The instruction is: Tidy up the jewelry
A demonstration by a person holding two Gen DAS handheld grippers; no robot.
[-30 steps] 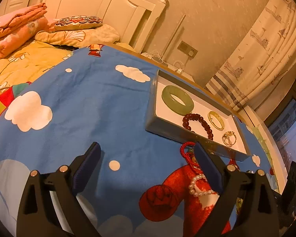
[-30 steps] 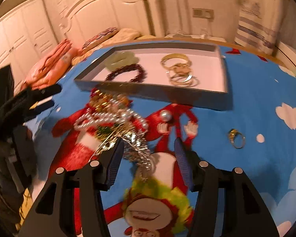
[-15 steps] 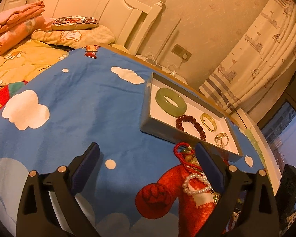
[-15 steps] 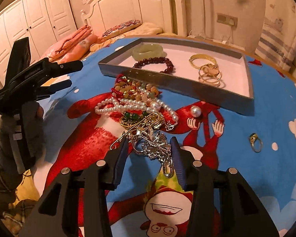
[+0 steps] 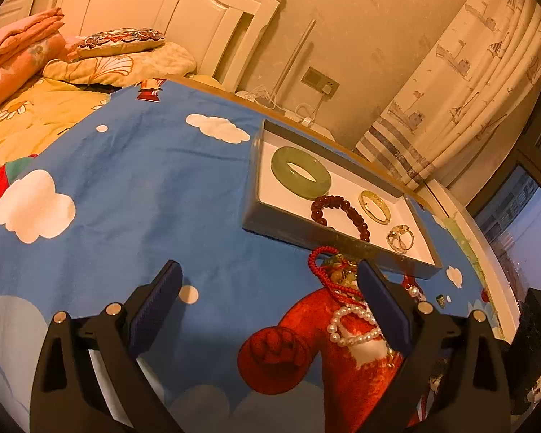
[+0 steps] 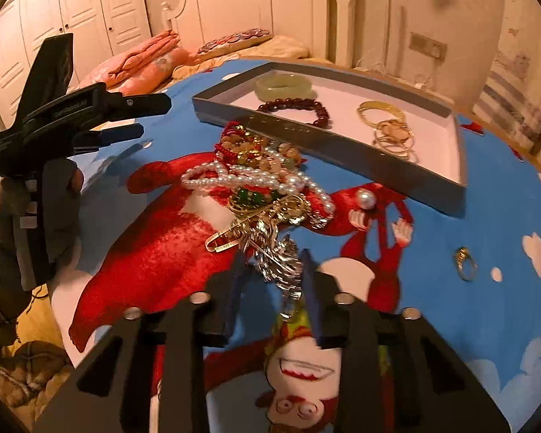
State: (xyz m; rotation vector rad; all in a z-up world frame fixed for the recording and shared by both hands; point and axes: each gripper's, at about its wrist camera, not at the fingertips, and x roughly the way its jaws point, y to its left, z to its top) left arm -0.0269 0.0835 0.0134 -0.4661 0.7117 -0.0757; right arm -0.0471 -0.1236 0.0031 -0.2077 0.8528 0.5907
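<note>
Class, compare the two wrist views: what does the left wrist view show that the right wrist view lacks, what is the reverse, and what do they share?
Only the left wrist view: the patterned curtain and the window.

Only the right wrist view: the white wardrobe doors, a loose gold ring on the blue cloth, and the right gripper closing on a silver chain.

Both: the grey tray holding the green bangle, and the pearl strand.

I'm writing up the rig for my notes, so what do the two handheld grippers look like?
Both are matte black plastic. The left gripper and right gripper each have two angular, cut-out fingers with silver screws and dark blue ribbed pads. Small white lettering runs along the left gripper's body. The hand holding it wears a grey glove.
</note>
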